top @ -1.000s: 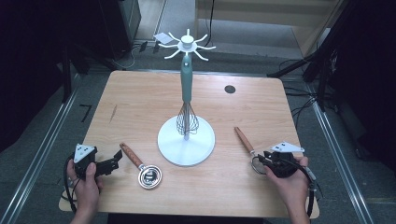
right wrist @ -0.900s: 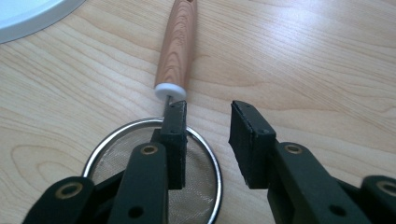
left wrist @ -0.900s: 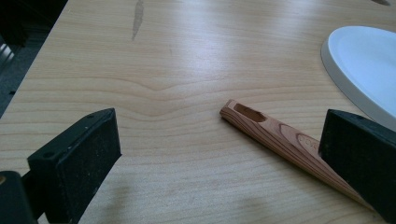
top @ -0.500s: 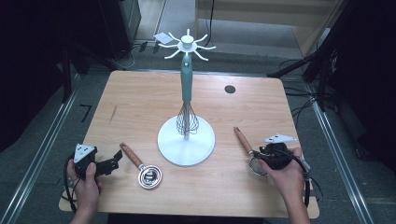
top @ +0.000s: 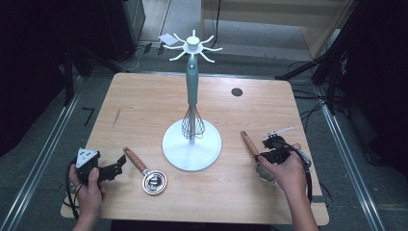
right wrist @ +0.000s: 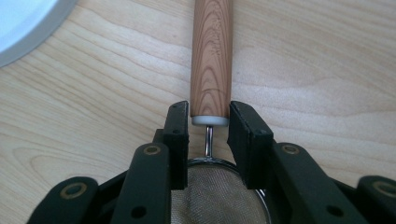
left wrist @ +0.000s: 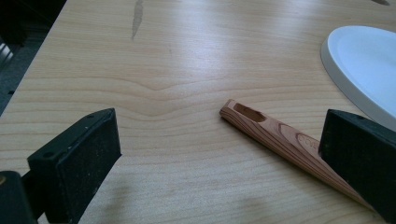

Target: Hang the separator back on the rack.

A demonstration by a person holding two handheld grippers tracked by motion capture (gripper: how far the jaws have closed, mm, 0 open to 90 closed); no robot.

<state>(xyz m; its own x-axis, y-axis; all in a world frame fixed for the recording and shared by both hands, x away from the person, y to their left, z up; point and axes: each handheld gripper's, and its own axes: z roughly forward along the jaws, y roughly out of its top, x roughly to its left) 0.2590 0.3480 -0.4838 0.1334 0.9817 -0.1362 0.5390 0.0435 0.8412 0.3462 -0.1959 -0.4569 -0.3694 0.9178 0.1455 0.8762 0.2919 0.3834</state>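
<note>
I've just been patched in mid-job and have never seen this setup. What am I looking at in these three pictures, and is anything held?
No robot here: a person holds hand-operated tongs in each hand. The high view looks down on a wooden table; the other two pictures come from cameras riding on the tongs.

In the middle stands a white utensil stand with a whisk hanging on it. Near the left tongs lies a small metal scoop with a wooden handle; those jaws are wide open, and the left gripper view has the handle lying between them untouched.

The right tongs are closed on the lower end of a mesh strainer's wooden handle, just above the mesh. Whether it is off the table I cannot tell.
</note>
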